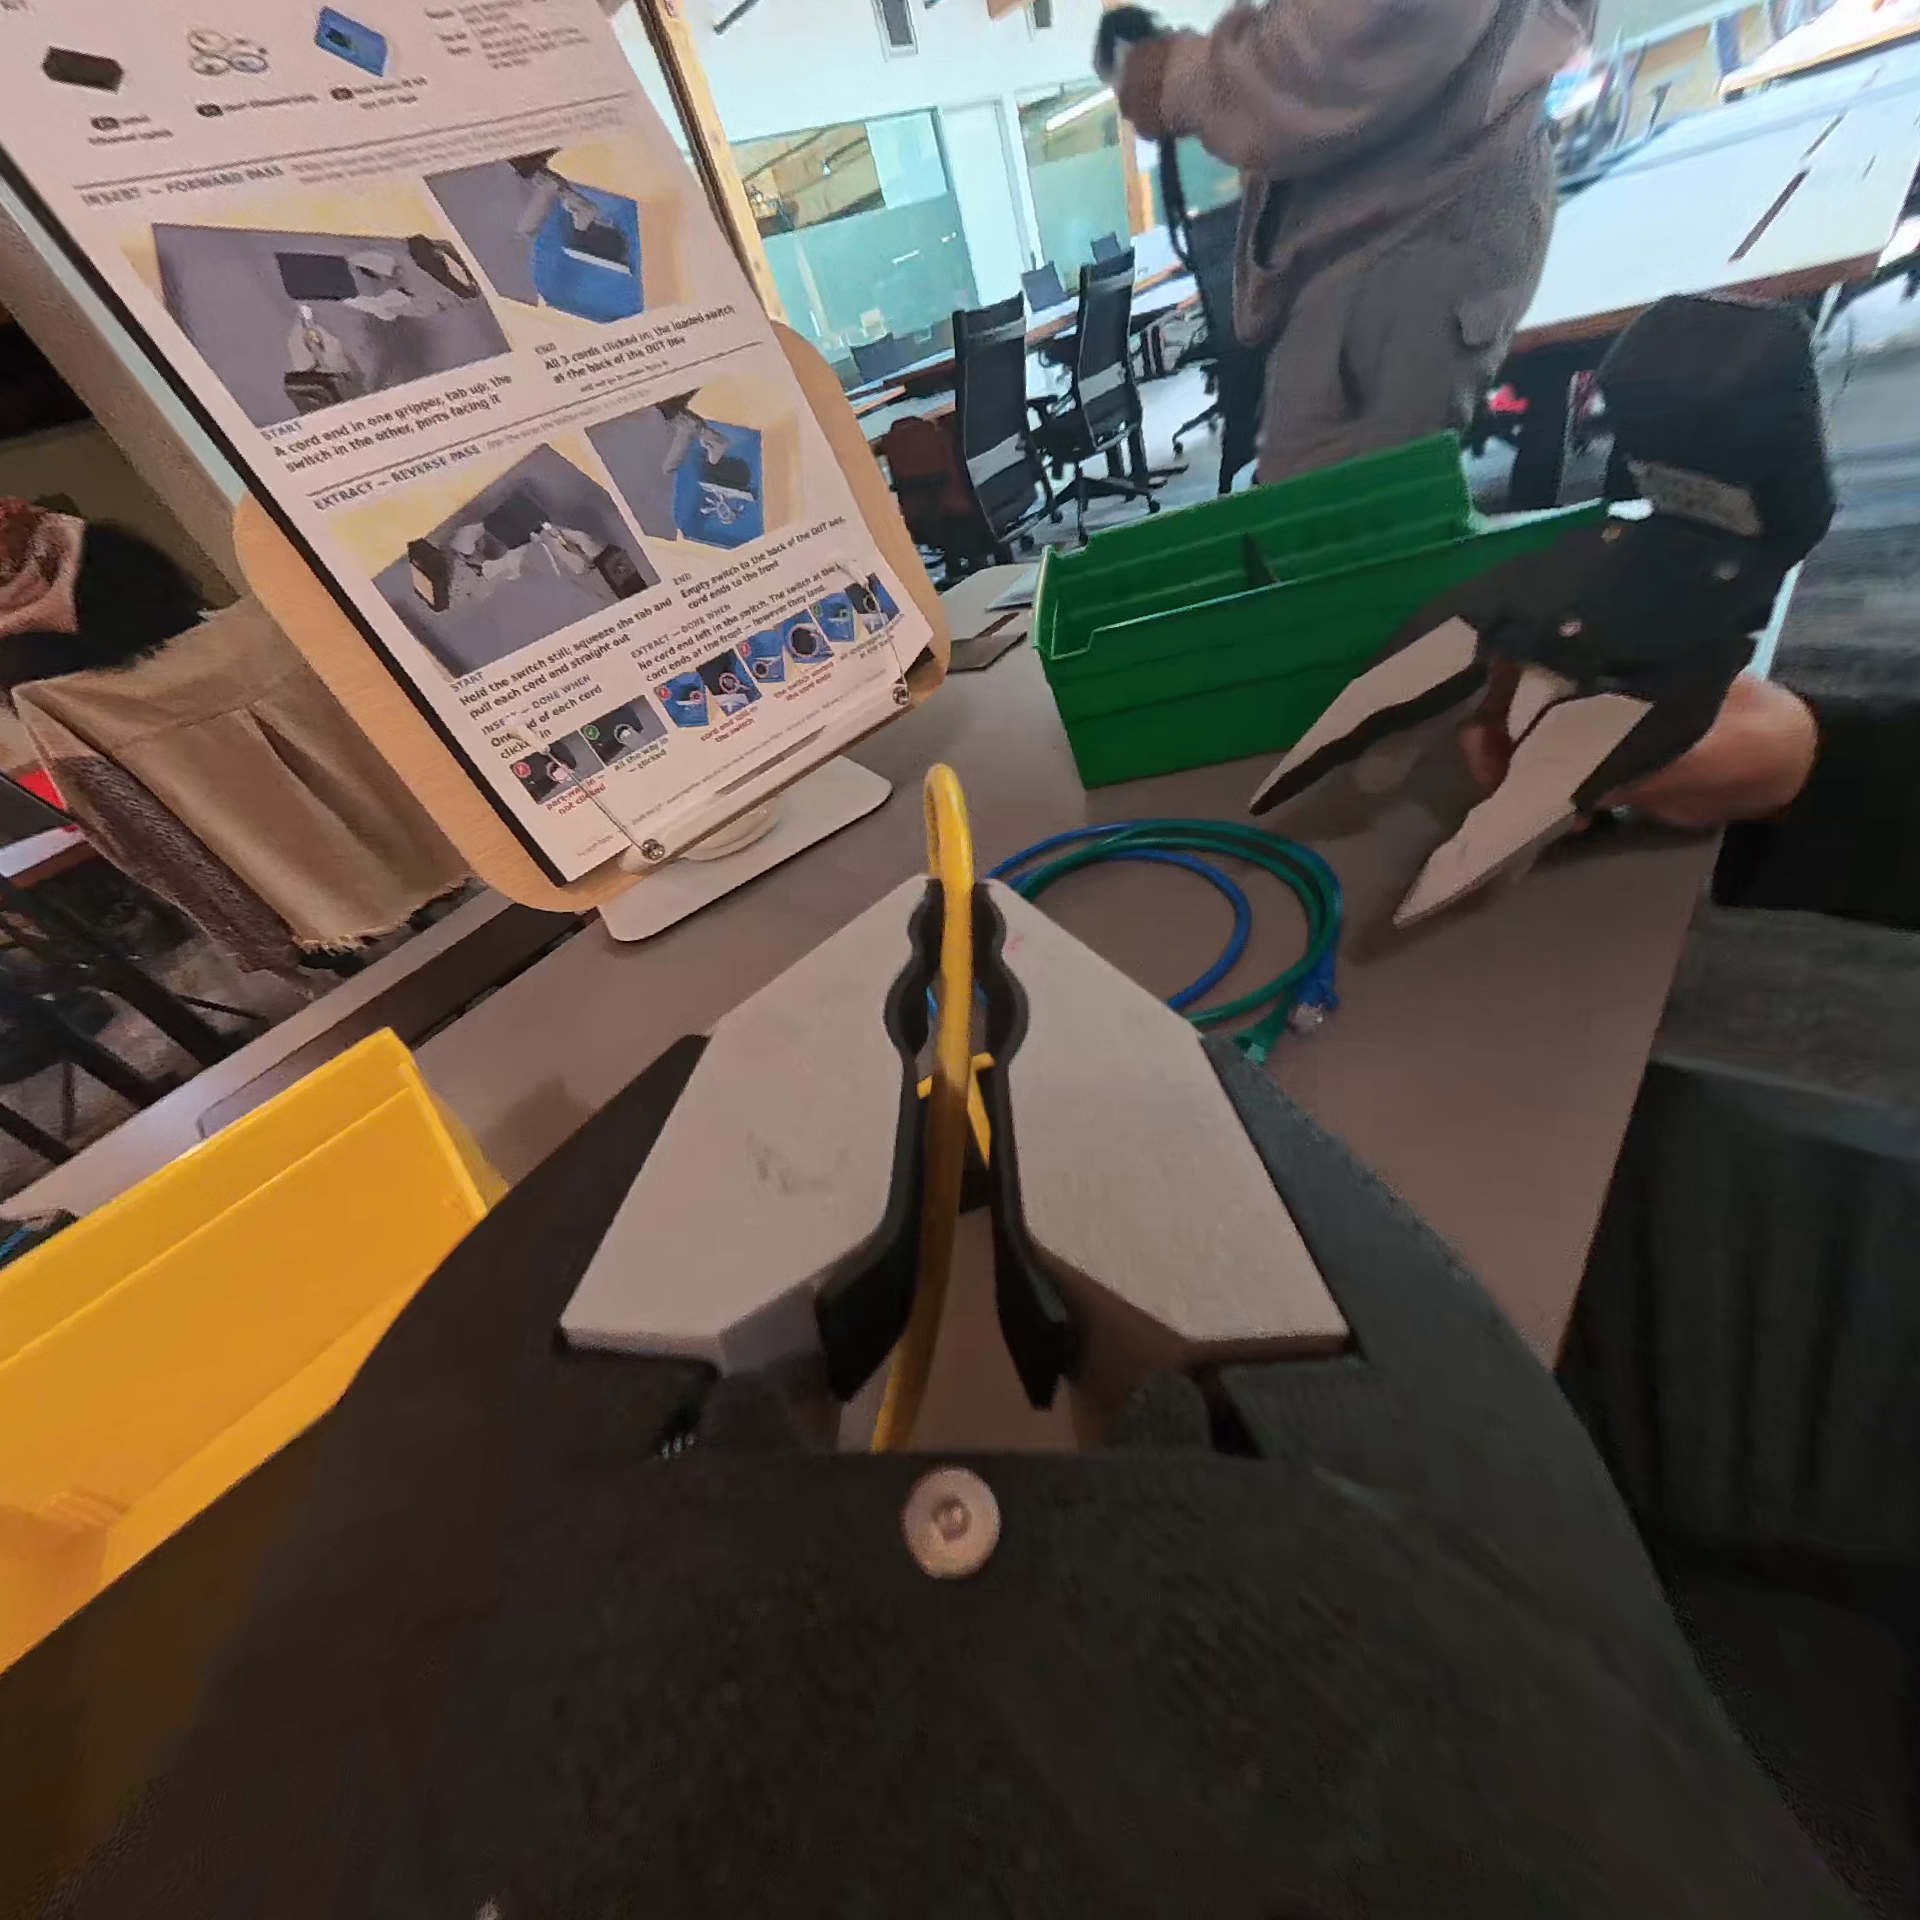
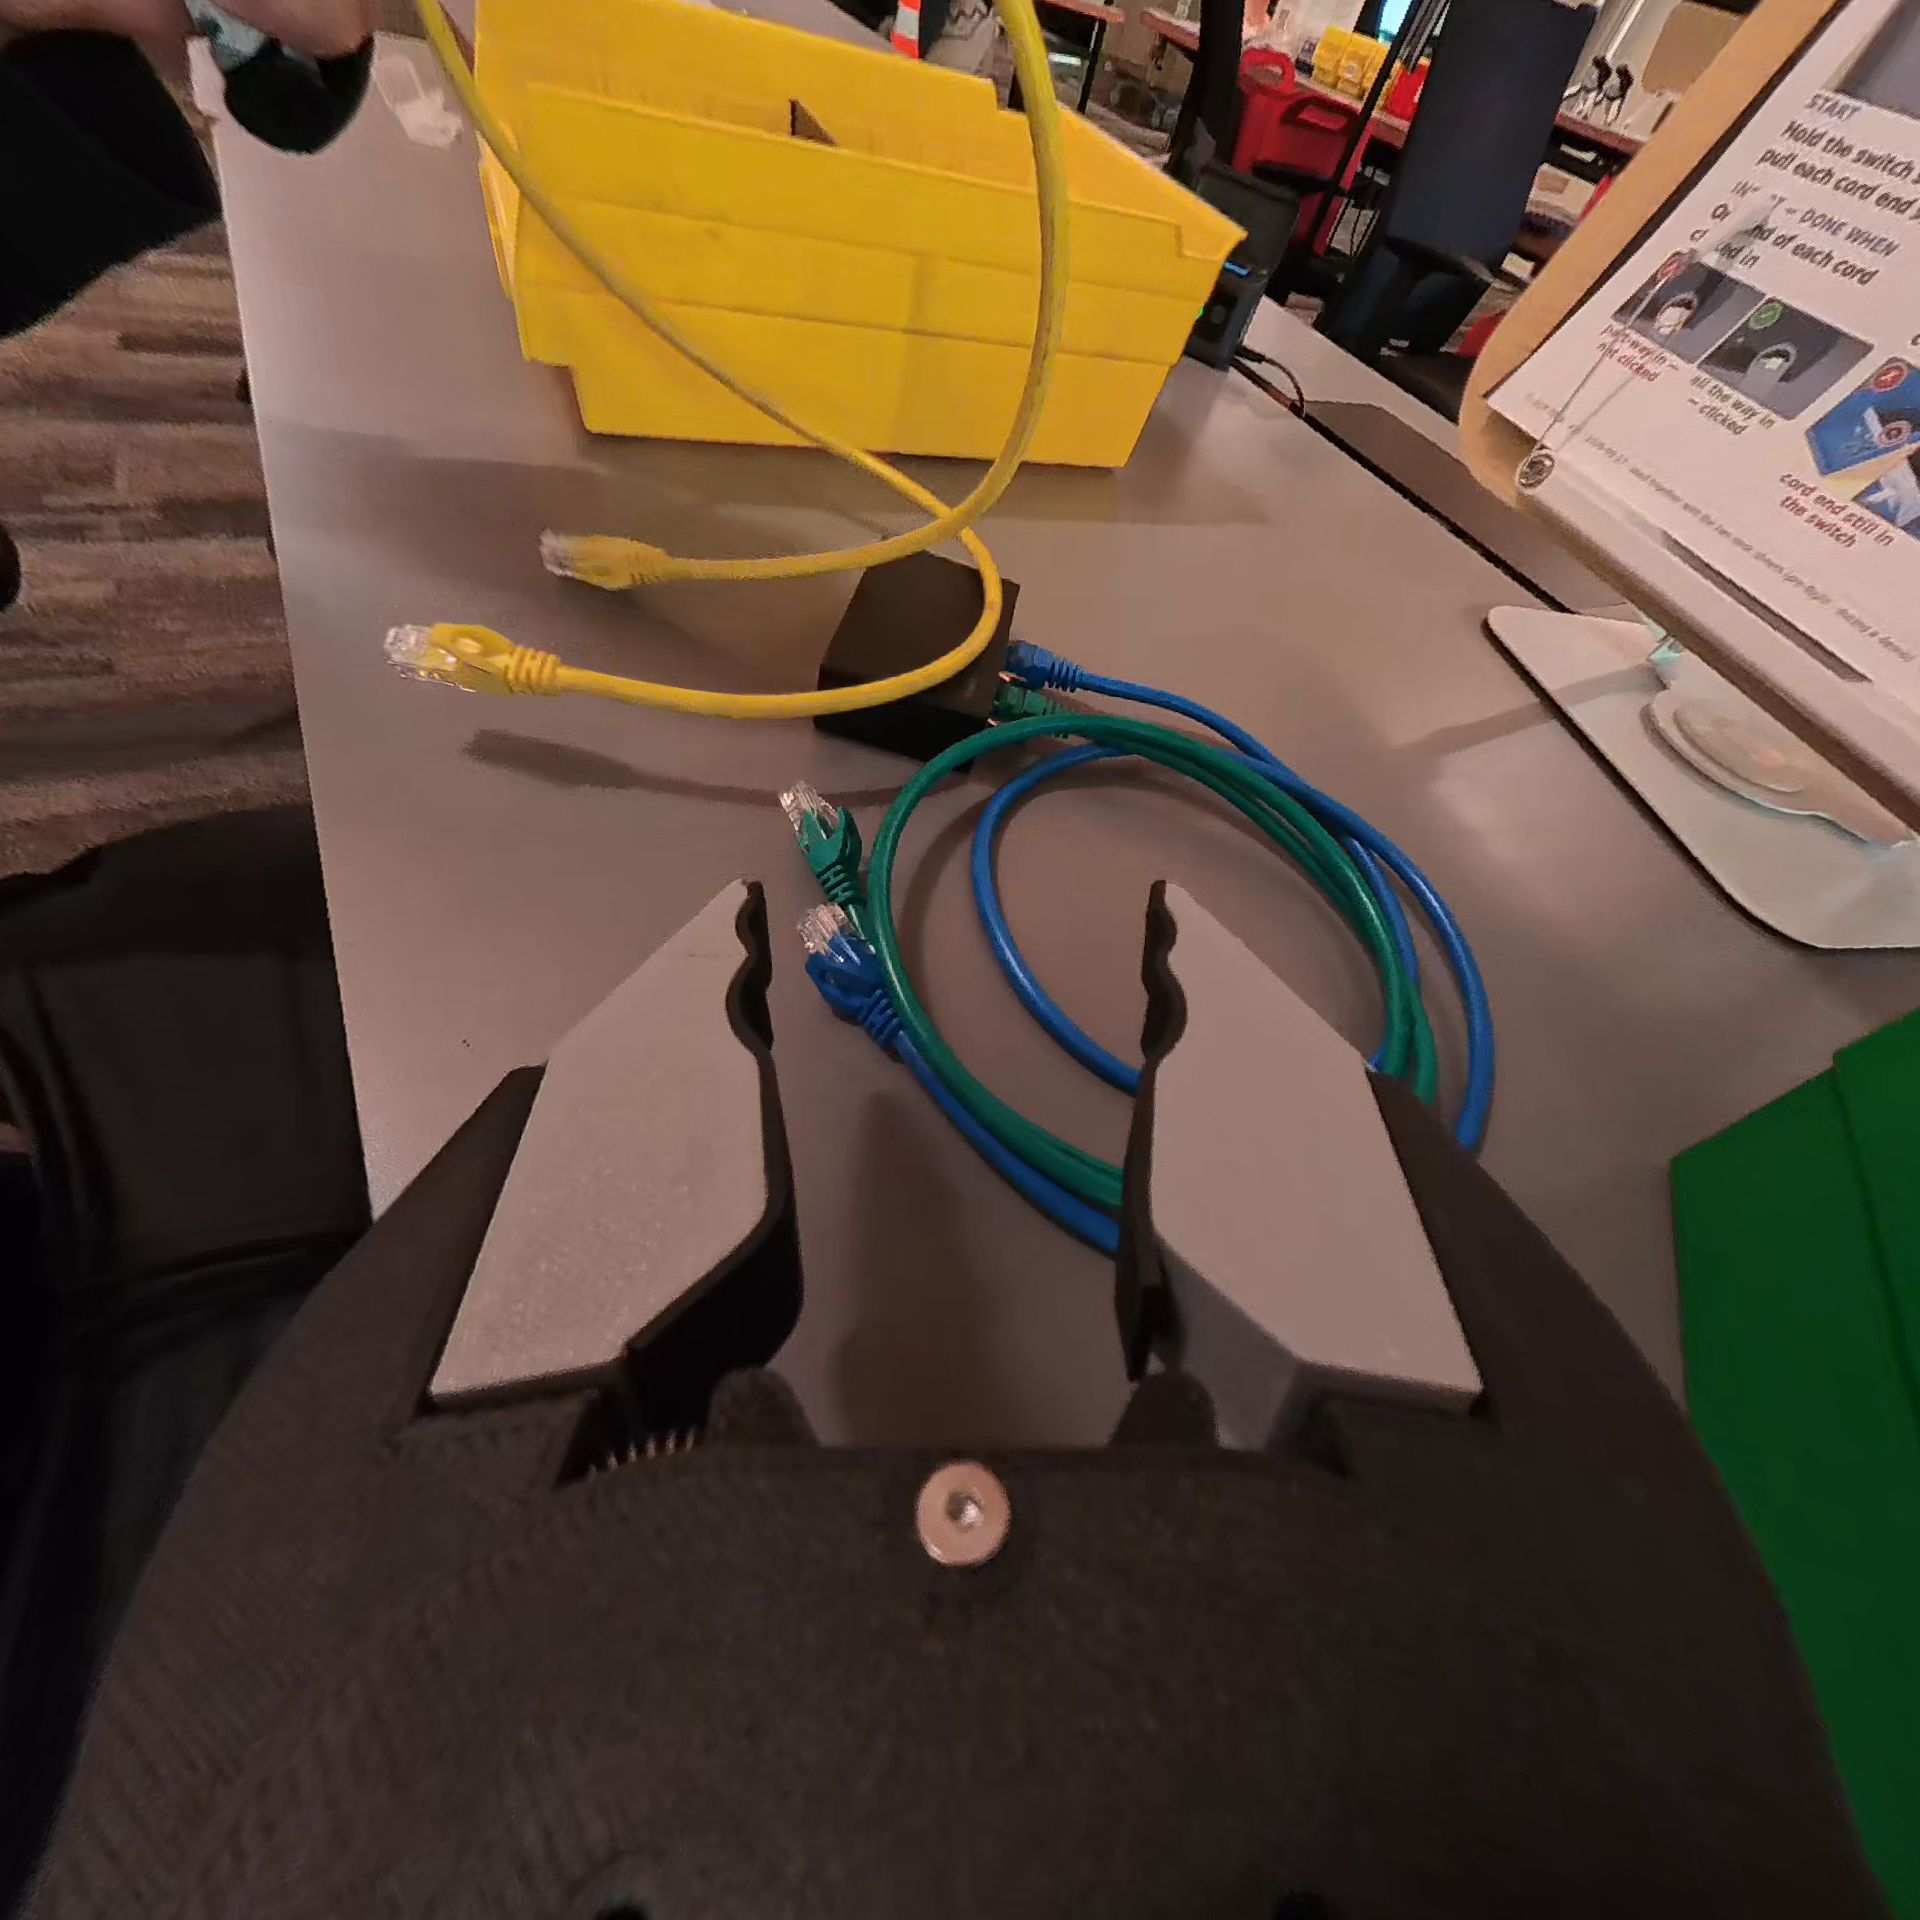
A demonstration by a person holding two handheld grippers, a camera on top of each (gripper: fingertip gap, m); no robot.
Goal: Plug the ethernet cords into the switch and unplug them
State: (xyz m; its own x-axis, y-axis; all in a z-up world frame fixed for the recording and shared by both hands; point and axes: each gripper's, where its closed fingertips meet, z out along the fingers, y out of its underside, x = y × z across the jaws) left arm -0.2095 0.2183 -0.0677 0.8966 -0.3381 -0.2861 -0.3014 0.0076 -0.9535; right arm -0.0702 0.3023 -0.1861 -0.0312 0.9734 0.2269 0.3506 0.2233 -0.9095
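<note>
My left gripper is shut on the middle of a yellow ethernet cord, which loops up past its fingertips. In the right wrist view the yellow cord hangs from above, and both its plugs hover just over the table. The black switch lies on the table with a blue cord and a green cord plugged in at one end. Their free plugs lie just in front of my right gripper, which is open and empty over the coils.
A yellow bin stands beyond the switch and shows in the left wrist view. A green bin stands at the far table end. An instruction sheet on a stand is at the table's side. A person stands in the background. The gap from one gripper's tips to the other's is roughly 20 cm.
</note>
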